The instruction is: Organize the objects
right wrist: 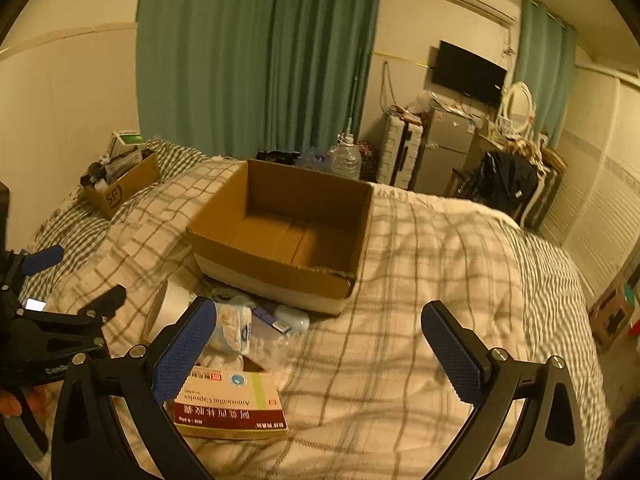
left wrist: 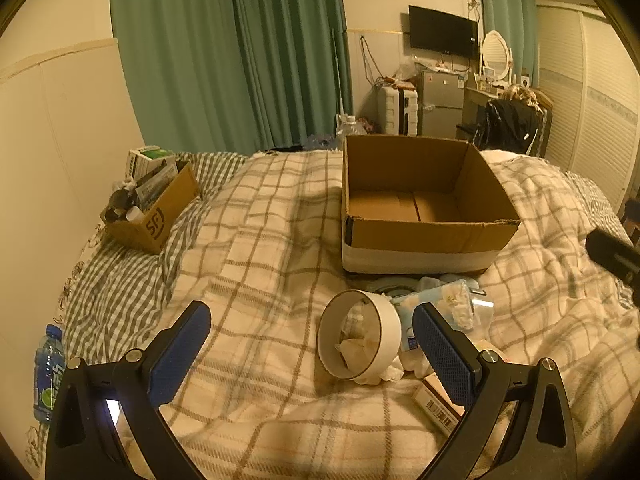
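Clutter waits on the bed (right wrist: 420, 280) just in front of an empty carton (right wrist: 288, 240), nothing yet packed. Both grippers stand wide and hold nothing: the left gripper (left wrist: 310, 350) hovers low over a white tub (left wrist: 358, 340) lying on its side, the right gripper (right wrist: 320, 350) over a medicine box (right wrist: 232, 404) lying under its left finger. By the look of it the sorting is only starting; the next move calls for closing on one item, likely the tub or the box, and carrying it over the carton's near wall. A tissue pack (right wrist: 232, 326) and small plastic bits lie between; what they are is hard to tell. The tub's contents look like crumpled paper. A second carton (left wrist: 154, 210), already full, sits well apart by the wall.
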